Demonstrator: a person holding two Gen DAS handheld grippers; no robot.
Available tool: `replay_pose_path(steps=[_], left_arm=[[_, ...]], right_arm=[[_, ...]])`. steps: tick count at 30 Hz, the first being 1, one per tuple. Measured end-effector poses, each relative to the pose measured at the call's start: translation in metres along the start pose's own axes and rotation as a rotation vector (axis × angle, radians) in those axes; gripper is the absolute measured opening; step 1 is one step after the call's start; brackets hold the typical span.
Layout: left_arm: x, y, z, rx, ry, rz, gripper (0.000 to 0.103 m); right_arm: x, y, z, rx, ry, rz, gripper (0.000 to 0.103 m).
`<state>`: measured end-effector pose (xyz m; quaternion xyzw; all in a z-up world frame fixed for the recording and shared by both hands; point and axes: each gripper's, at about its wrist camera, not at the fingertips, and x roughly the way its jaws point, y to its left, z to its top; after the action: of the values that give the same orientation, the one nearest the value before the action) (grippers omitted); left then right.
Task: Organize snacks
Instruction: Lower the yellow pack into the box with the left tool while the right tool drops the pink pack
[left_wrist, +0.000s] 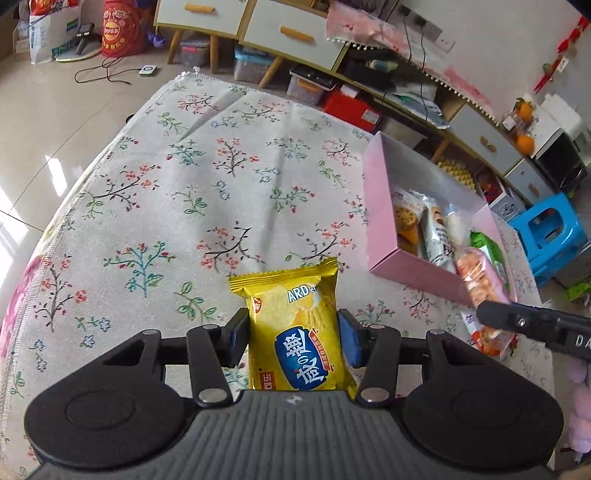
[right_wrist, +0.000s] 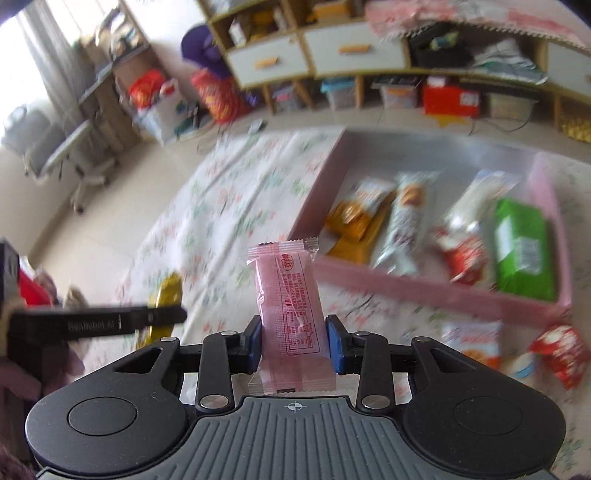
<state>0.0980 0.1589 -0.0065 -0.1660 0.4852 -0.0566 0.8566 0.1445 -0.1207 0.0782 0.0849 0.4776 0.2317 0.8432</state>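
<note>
Left wrist view: the left gripper (left_wrist: 293, 338) clamps a yellow snack packet (left_wrist: 299, 328) above the floral cloth (left_wrist: 166, 192), left of the pink box (left_wrist: 384, 236); right wrist view: the right gripper (right_wrist: 293, 345) clamps a pink snack packet (right_wrist: 290, 317) before that box (right_wrist: 424, 286).

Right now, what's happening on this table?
A person is sorting snacks with a handheld gripper in each hand. The left gripper is shut on a yellow snack packet, the right gripper on a pink wrapped snack. Neither is in the pink box yet; it lies on the floral tablecloth and already holds several packets, including a green one. A few loose snacks lie on the cloth outside its near wall.
</note>
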Motion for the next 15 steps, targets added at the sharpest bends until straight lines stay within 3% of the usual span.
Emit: replay_pose_path(steps=[10, 15], left_arm=[[0.016, -0.043, 0.011, 0.027, -0.058, -0.032, 0.046], [0.024, -0.067, 0.039, 0.081, -0.08, -0.027, 0.046]], right_arm=[[-0.004, -0.076, 0.018, 0.26, -0.11, -0.048, 0.034], [0.0, -0.096, 0.035, 0.335, -0.113, -0.053, 0.034]])
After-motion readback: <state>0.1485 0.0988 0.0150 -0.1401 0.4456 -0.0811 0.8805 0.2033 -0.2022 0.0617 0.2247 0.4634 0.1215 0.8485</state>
